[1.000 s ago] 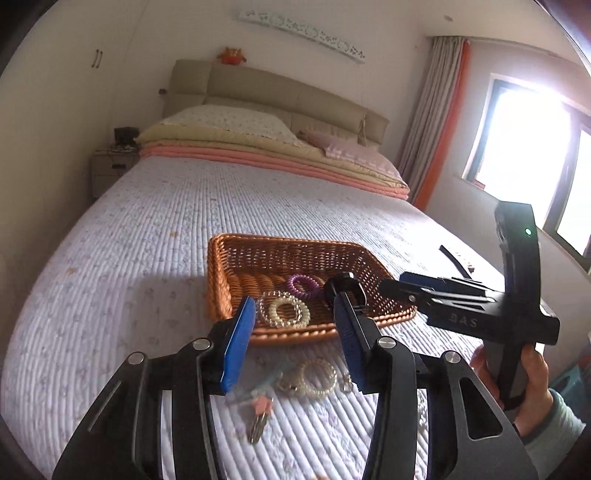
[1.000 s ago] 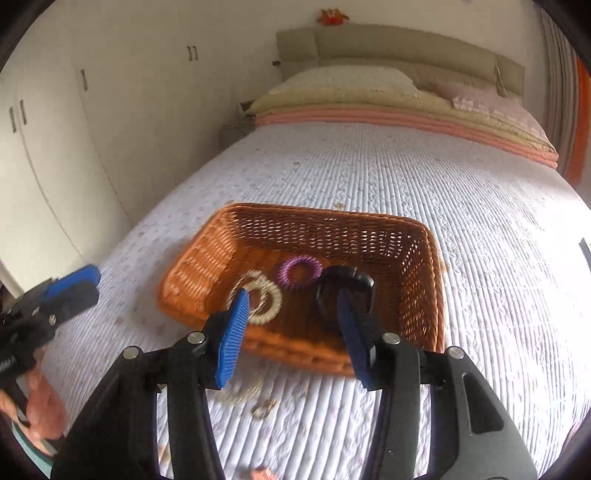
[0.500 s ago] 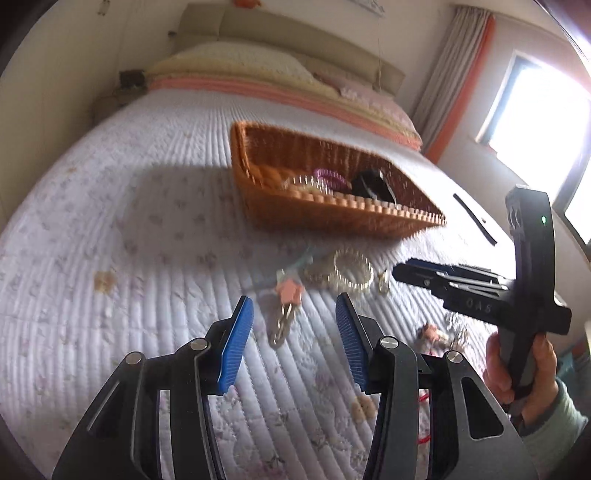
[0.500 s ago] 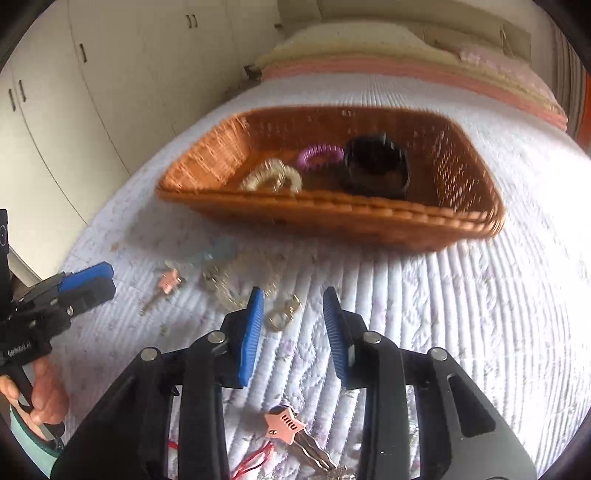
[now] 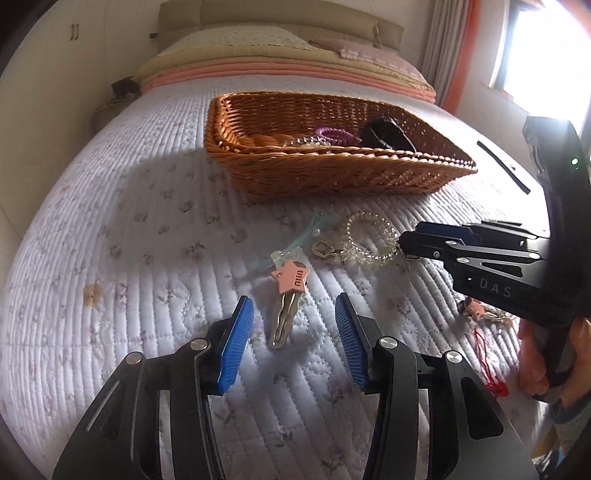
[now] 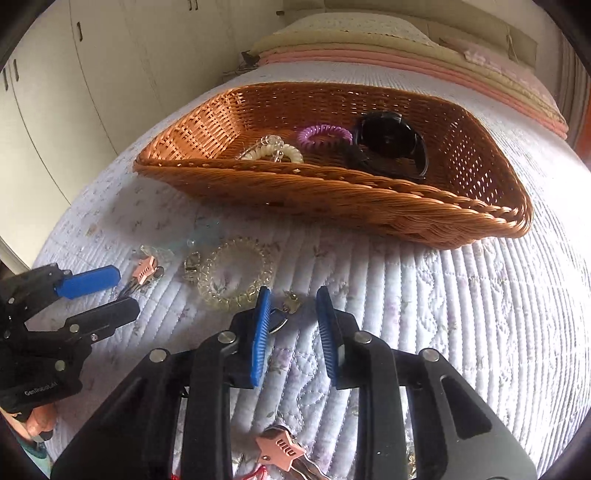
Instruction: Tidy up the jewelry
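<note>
Having dropped from basket (image 6: 369, 206) height to the quilt (image 5: 147, 258), left gripper (image 5: 293, 325) wide open astride the star clip (image 5: 290, 280), right gripper (image 6: 291, 317) part-open, empty, beside the clear bracelet (image 6: 236, 273): pickups next, basket holding three pieces.

A home bedroom: a quilted bed (image 5: 110, 229) runs to stacked pillows (image 5: 236, 40) and headboard (image 5: 280, 14) at 12 o'clock, wardrobe doors (image 6: 55, 74) at 10 o'clock.
</note>
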The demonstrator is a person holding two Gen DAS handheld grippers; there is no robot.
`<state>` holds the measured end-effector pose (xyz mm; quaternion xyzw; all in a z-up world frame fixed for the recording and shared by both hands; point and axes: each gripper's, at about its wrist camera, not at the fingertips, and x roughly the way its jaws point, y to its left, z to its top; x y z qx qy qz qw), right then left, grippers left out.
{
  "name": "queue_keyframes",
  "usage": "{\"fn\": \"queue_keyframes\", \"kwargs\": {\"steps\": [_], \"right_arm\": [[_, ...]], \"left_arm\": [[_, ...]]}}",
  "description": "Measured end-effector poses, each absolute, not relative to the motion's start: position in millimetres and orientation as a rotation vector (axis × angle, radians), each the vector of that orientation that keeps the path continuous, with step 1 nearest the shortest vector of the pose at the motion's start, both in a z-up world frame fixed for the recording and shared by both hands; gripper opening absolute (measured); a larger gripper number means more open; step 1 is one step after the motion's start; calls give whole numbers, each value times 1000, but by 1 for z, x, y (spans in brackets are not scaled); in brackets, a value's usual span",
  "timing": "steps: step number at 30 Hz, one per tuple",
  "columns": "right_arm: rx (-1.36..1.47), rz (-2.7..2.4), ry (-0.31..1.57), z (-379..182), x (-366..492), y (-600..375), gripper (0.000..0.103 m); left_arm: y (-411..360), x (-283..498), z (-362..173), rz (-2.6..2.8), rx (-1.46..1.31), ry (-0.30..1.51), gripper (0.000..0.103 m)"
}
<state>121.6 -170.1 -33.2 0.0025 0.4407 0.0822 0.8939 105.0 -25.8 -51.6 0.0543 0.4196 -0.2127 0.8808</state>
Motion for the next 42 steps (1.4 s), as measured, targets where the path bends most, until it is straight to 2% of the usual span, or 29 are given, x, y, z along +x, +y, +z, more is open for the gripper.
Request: {"fn": "queue_keyframes", "kwargs": {"steps": [1,4,7,10,12,28,36,42], "right_arm": [[1,169,913,-34,122,-170,15],[4,169,908,-34,121,-171,10],[16,174,900,-34,118,-175,9],[24,177,888,-33,115,-177,9],[31,182,877,-33,114,-178,9],[69,255,676,-7,75,-187,9],[79,288,559,50,70,-192,9],[64,275,526,96,115,-190,9]], "left_arm": [[-29,106,-53,-435,133,878,45],[-37,109,-55,-404,174,881,42],[-41,110,-56,-385,194,877,38],[-38,111,-55,-385,182,873,28],[-35,111,-55,-382,172,867,14],[-17,85,-31,-417,44,750,14],[-26,75,37,-487,-17,553,14],[-44,113,72,-501,-40,498,14]]}}
